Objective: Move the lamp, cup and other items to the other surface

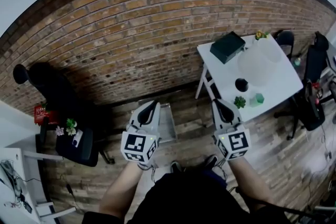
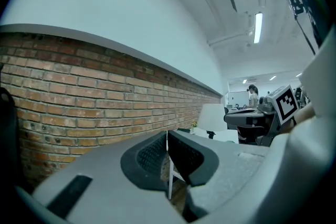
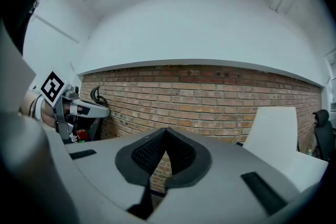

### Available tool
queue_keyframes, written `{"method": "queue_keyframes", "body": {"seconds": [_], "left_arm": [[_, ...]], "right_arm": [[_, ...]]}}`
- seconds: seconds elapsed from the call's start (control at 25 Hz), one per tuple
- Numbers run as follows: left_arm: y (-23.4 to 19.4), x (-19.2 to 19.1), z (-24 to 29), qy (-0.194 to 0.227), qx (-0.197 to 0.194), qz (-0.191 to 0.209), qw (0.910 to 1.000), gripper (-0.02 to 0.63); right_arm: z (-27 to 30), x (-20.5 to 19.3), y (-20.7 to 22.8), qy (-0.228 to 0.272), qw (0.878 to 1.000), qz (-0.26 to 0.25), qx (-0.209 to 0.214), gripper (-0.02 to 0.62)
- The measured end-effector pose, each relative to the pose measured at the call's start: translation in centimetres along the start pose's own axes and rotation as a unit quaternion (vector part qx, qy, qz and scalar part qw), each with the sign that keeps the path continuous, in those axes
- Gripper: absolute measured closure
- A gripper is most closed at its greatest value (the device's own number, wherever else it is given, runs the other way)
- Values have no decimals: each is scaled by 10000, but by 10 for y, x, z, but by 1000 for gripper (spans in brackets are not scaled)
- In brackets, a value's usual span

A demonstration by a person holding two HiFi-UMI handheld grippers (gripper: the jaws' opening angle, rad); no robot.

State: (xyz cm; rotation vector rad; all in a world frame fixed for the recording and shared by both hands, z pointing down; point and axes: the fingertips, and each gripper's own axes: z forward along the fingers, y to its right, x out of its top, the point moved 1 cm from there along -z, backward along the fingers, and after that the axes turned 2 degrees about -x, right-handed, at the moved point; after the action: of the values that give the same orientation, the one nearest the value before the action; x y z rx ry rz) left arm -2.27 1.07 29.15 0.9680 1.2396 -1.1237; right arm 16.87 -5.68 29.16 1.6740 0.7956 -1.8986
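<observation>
Left gripper: the left gripper (image 1: pixel 151 107) is held out level towards the brick wall, with its jaws pressed together and nothing between them.
Right gripper: the right gripper (image 1: pixel 219 105) is held the same way, jaws closed and empty.
Lamp: the white-shaded lamp (image 1: pixel 256 64) stands on the white table (image 1: pixel 281 85) ahead to the right.
Cup: the dark cup (image 1: pixel 241 84) sits on that table just in front of the lamp, near a small potted plant (image 1: pixel 240 102).
Other items: a dark box (image 1: pixel 228 46) lies at the table's far end.
Step in hand: both hands are free and well short of the table. This fits a load waiting there to be carried off, and equally one already delivered.
Next move: any pick-up needs the jaws opened. The lamp would want a grip low on its stem, below the shade.
</observation>
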Motion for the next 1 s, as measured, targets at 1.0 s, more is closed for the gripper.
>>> {"method": "queue_keyframes", "body": {"seconds": [1.0], "left_arm": [[-24, -4, -28, 43, 377, -96, 9992, 594]], "right_arm": [[10, 10, -25, 124, 9993, -174, 304, 592]]}}
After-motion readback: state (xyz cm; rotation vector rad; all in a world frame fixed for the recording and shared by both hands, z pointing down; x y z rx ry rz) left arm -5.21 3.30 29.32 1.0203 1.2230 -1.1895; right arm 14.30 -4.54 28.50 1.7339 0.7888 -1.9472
